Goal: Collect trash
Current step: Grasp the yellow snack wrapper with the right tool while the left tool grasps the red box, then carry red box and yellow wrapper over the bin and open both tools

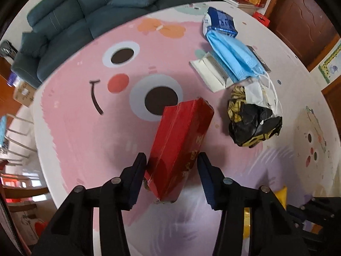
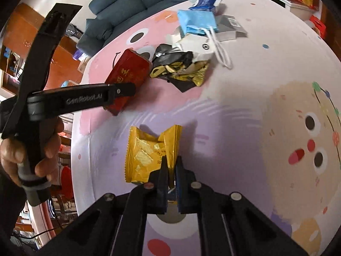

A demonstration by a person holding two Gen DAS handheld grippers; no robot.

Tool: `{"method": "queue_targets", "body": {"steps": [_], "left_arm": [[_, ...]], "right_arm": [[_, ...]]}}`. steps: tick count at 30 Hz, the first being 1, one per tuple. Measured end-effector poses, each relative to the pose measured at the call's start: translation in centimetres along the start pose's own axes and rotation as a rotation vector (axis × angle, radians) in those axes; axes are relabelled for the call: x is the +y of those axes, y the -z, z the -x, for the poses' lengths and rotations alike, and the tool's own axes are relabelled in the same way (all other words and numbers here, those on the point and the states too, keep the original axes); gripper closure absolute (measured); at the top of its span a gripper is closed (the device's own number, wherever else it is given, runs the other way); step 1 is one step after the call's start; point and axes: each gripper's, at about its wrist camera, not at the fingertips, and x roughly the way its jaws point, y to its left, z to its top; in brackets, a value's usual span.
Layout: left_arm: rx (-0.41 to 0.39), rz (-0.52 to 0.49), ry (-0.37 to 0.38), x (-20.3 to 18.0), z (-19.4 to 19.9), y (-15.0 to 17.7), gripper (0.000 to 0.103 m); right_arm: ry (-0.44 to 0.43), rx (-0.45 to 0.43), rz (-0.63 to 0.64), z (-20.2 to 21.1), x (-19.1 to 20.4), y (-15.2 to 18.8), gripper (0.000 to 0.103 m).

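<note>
Two pickups were in hand on the cartoon-printed desk (image 1: 74, 132). The right gripper (image 2: 170, 170) had its fingers closed on the near edge of the yellow wrapper (image 2: 149, 151). The left gripper (image 1: 171, 166) straddled the red box (image 1: 181, 143), left of the black-and-gold wrapper (image 1: 251, 123); its fingers seemed to touch it on the left, with a gap on the right, so not clamped. Next, that grip needed closing before lifting.

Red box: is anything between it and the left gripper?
Nothing visible. The red box lies directly between the left gripper fingers, with a small gap showing on the right side. The crumpled black-and-gold wrapper sits off to the right, clear of the fingers.
</note>
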Motion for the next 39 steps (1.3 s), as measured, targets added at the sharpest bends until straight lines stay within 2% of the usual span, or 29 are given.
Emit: {"method": "queue_targets", "body": {"steps": [7, 14, 20, 25, 30, 39], "left_arm": [[-0.017, 0.029, -0.052, -0.3, 1.5, 2.0, 0.07], [-0.044, 0.1, -0.049, -0.7, 5.4, 5.8, 0.071], [-0.061, 0.147, 0.001, -2.9, 9.1, 8.9, 0.071], [-0.096, 0.16, 0.025, -6.5, 12.2, 12.0, 0.071], [-0.122, 0.169, 0.01, -11.2, 14.5, 14.8, 0.071], [-0.141, 0.24, -0.015, -21.3, 17.4, 20.3, 0.071]], "right_arm": [[-0.005, -0.039, -0.012, 2.4, -0.5, 1.1, 0.099], [-0.008, -0.082, 0.024, 5.9, -0.4, 2.4, 0.099], [-0.014, -0.135, 0.043, 9.7, -0.7, 4.0, 0.1], [-0.015, -0.171, 0.065, 12.6, -1.6, 5.9, 0.1], [-0.032, -0.193, 0.084, 15.5, -3.5, 8.7, 0.1], [-0.039, -0.195, 0.149, 21.4, -9.3, 14.2, 0.1]]}}
